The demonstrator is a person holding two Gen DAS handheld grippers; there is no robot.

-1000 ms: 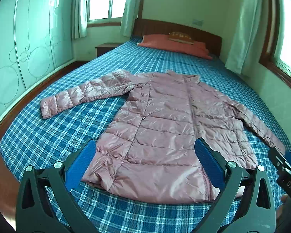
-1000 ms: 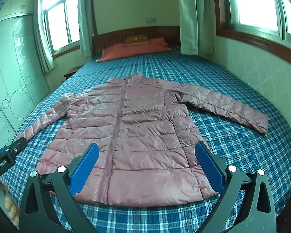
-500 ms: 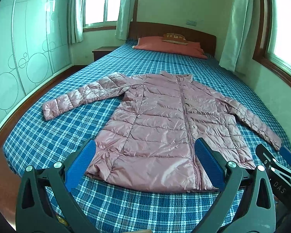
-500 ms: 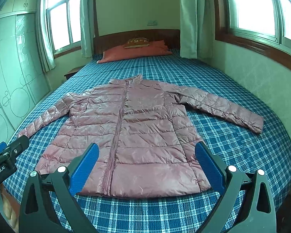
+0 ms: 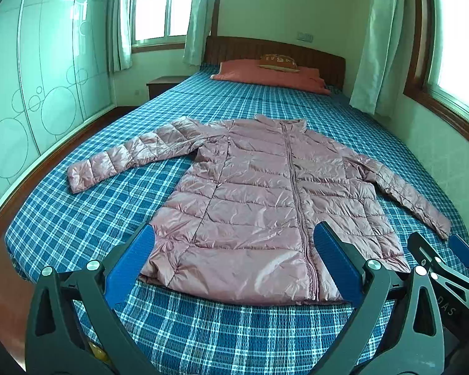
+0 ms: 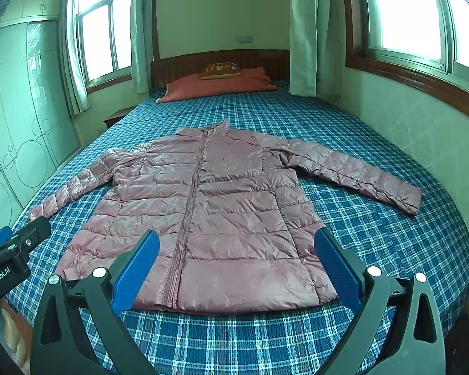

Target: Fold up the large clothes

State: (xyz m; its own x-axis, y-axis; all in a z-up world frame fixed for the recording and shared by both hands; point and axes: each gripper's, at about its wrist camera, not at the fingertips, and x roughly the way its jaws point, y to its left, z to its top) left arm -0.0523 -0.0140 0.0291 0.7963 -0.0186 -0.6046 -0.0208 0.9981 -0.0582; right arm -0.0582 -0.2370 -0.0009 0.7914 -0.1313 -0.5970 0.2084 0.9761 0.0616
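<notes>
A pink quilted puffer jacket [image 5: 259, 193] [image 6: 209, 212] lies flat and zipped on the bed, front up, collar toward the headboard, both sleeves spread out to the sides. My left gripper [image 5: 234, 243] hangs open above the bed's foot, just short of the hem, holding nothing. My right gripper [image 6: 237, 250] is open too, over the hem's right half, and empty. The right gripper's tip [image 5: 447, 259] shows at the right edge of the left wrist view; the left gripper's tip [image 6: 18, 240] shows at the left edge of the right wrist view.
The bed [image 5: 78, 218] has a blue plaid sheet, with an orange pillow [image 5: 265, 75] by the wooden headboard [image 6: 187, 62]. A wardrobe [image 5: 31, 93] lines the left wall and a nightstand [image 5: 162, 84] sits in the far left corner. Windows and the wall [image 6: 422, 131] border the right.
Both grippers have pulled back and risen from the jacket's hem, so more of the bed's foot and the room shows. The jacket has not moved.
</notes>
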